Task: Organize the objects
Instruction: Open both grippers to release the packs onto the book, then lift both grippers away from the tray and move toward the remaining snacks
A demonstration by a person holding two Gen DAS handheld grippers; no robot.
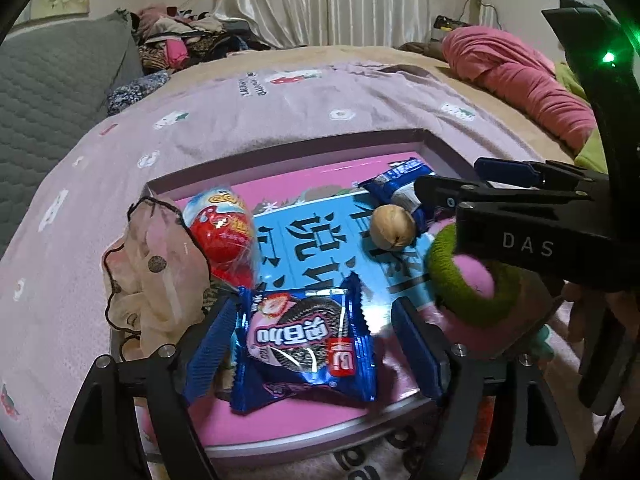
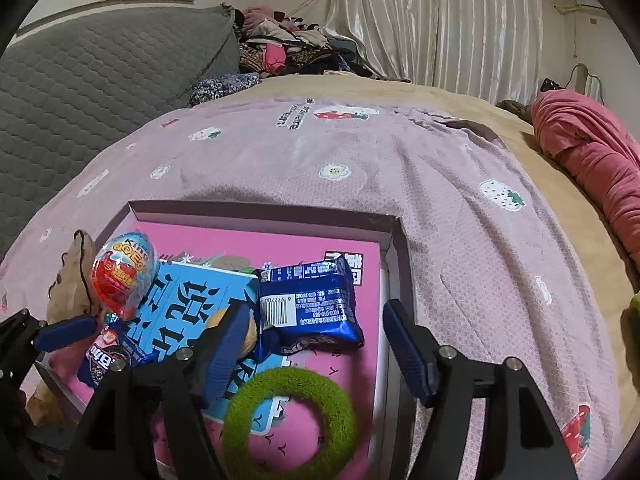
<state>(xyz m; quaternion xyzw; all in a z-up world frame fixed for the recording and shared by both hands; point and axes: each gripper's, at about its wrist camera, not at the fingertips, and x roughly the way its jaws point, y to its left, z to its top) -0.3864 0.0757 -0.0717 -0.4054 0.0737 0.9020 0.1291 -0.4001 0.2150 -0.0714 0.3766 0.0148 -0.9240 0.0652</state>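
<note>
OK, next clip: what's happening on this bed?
A person with two handheld grippers is gathering small items into a shallow pink box on the bedspread. The left gripper stands open around a blue cookie packet, and the right gripper is open above a green hair ring. A walnut and a red toy egg already lie inside.

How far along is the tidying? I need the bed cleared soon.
Done: the box already holds the red egg, walnut, both blue cookie packets and green ring. In hand: nothing; the left gripper and right gripper stand open. Left: the beige pouch still straddles the box's left edge.
</note>
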